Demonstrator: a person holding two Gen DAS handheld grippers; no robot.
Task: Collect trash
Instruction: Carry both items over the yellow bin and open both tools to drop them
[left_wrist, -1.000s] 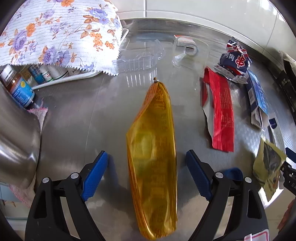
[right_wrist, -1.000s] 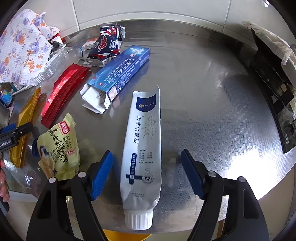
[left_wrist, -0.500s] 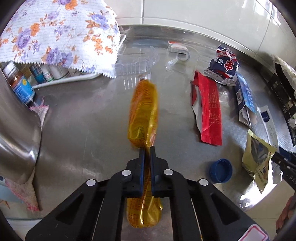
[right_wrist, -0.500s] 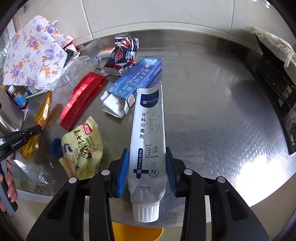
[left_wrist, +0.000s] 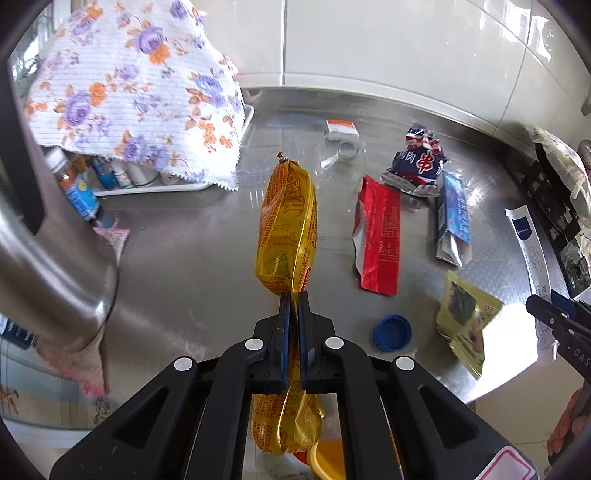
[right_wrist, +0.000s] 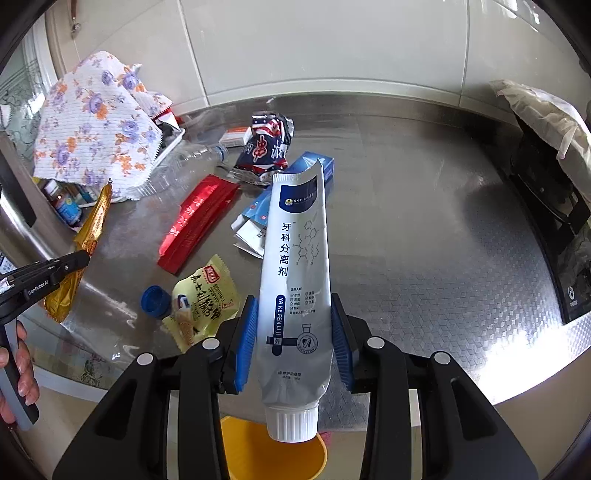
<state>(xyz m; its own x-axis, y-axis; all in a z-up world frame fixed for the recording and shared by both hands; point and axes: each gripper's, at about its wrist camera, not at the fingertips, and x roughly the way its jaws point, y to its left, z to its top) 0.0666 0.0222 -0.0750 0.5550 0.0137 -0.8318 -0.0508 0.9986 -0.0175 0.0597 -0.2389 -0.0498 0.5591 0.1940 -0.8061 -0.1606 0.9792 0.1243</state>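
My left gripper (left_wrist: 291, 299) is shut on a long orange-yellow wrapper (left_wrist: 288, 218), pinched flat between the blue pads and lifted off the steel table (left_wrist: 184, 258). The wrapper (right_wrist: 90, 236) and left gripper (right_wrist: 79, 260) also show at the left of the right wrist view. My right gripper (right_wrist: 293, 310) is shut on a white toothpaste tube (right_wrist: 295, 258), cap toward me, raised above the table. On the table lie a red wrapper (left_wrist: 378, 236), a blue toothpaste box (left_wrist: 452, 218), a dark blue snack bag (left_wrist: 417, 162), a yellow snack packet (right_wrist: 203, 299) and a blue bottle cap (left_wrist: 392, 332).
A floral cloth (left_wrist: 136, 96) covers a tray of small bottles at the back left. A steel pot (left_wrist: 48, 254) stands at the left. A clear plastic bottle (right_wrist: 184, 155) lies at the back. A yellow bin (right_wrist: 273, 450) sits below the table edge. A black stove (right_wrist: 554, 221) stands at the right.
Both grippers closed, the left on the orange wrapper and the right on the toothpaste tube, and both lifted their items up off the table.
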